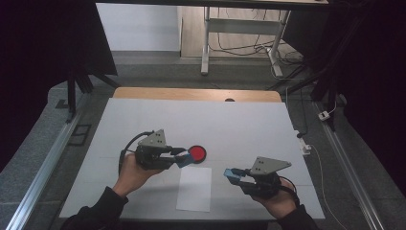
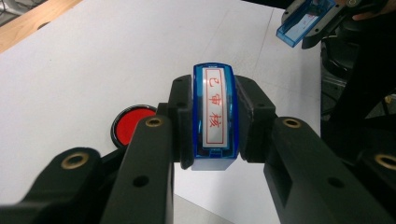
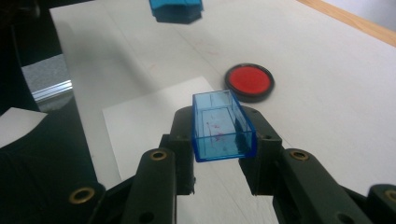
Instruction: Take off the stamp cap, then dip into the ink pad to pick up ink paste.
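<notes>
A white table (image 1: 143, 120) carries everything, with a sheet of white paper (image 1: 195, 188) lying flat on it between the two hands, nearer the person's edge. The left gripper (image 1: 181, 157) sits to the left of that sheet and a little beyond it, its jaws clamped on a blue stamp (image 2: 215, 116) held by the long sides; in the left gripper view the stamp's white face with red characters is turned up toward the camera. Just past the left jaw tips, on the bare table, rests a round red ink pad (image 1: 197, 153) in a black rim, close to the stamp. The right gripper (image 1: 234, 176) hovers off the right edge of the paper, jaws closed on a clear blue cap (image 3: 223, 126), whose open end points away from the claw and whose inside shows faint red smears. The two grippers are well apart.
</notes>
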Demonstrator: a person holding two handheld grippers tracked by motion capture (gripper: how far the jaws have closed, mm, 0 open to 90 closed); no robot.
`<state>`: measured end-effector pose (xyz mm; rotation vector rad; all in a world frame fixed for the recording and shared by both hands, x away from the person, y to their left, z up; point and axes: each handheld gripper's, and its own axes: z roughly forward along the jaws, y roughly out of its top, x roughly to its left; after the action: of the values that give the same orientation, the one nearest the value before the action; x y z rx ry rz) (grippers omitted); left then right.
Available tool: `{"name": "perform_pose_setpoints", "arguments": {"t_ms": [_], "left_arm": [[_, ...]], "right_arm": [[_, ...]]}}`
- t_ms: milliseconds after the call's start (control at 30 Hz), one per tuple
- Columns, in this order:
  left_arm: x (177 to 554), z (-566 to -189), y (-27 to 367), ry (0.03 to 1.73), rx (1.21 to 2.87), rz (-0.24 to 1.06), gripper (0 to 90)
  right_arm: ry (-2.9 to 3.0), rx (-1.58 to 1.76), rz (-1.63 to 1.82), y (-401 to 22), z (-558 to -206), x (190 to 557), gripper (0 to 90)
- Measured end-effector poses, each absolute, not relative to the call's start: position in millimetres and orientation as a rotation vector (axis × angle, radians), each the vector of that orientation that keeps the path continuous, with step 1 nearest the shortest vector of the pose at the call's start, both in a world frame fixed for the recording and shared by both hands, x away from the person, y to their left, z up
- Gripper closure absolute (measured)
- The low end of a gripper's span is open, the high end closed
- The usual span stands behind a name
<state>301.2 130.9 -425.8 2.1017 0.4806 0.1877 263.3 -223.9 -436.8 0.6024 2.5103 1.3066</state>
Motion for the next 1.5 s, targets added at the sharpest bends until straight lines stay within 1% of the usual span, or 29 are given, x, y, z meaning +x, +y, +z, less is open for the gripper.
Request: {"name": "perform_pose_setpoints", "arguments": {"t_ms": [533, 767, 1500], "left_arm": [[306, -429, 130, 0.494, 2.11, 0.179, 70.5], [309, -430, 129, 0.508, 2.114, 0.176, 70.5], [324, -431, 121, 0.54, 2.124, 0.172, 70.5]], "right_arm": [[2.441, 0.894, 1.258, -272, -444, 255, 68.6], [2.45, 0.944, 1.244, -284, -447, 252, 68.6], [2.447, 0.97, 1.239, -293, -452, 249, 68.6]]}}
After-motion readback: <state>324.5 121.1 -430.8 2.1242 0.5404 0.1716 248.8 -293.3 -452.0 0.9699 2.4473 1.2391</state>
